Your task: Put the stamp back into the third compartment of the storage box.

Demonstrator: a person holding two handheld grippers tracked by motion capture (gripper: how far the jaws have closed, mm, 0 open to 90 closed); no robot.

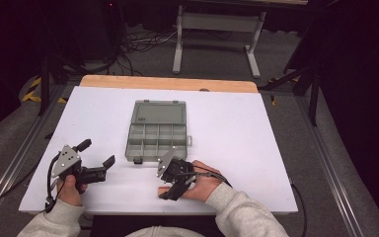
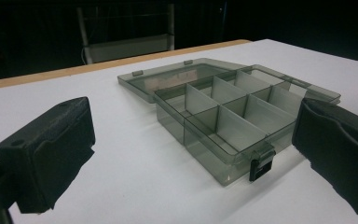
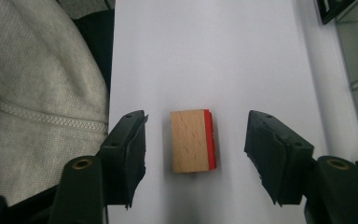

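Wooden block (image 3: 192,141) flat on table (image 3: 242,56) — between right claw (image 3: 196,156) jaws, untouched; jaws apart.

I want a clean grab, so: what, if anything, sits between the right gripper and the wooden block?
Nothing visible does. The wooden block lies on bare white table between the right gripper's open jaws, with a clear gap on each side and no pad touching it.
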